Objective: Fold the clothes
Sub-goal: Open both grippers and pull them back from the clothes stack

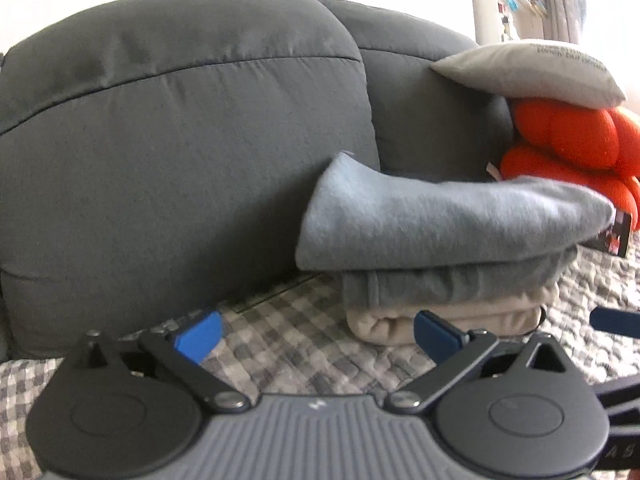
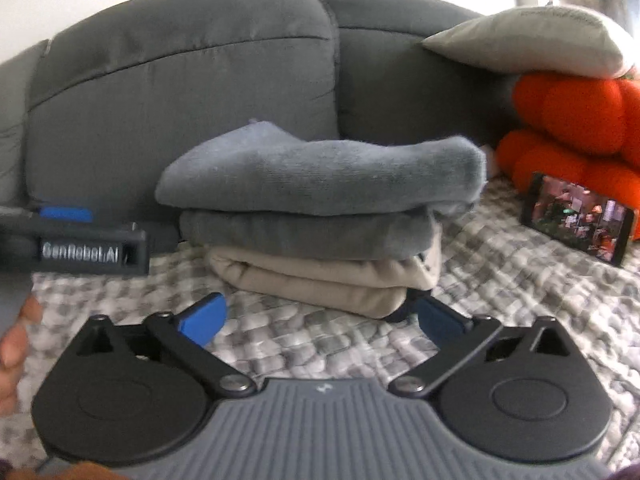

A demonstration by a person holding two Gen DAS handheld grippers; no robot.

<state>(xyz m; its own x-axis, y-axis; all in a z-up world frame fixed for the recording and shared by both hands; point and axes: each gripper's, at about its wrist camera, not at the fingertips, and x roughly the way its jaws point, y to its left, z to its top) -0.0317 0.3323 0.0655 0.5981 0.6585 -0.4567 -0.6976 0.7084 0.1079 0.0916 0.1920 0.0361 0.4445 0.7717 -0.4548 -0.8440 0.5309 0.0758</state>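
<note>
A stack of three folded clothes sits on the sofa seat against the backrest. A blue-grey garment is on top, a darker grey one is in the middle and a beige one is at the bottom. My right gripper is open just in front of the stack, with nothing between its blue pads. My left gripper is open too, to the left of the stack, its right pad close to the beige fold. Neither gripper holds cloth.
A checked grey-white cover lies over the seat. Dark grey back cushions stand behind. At the right are an orange knotted cushion, a beige pillow on it, and a lit phone. A hand shows at the left edge.
</note>
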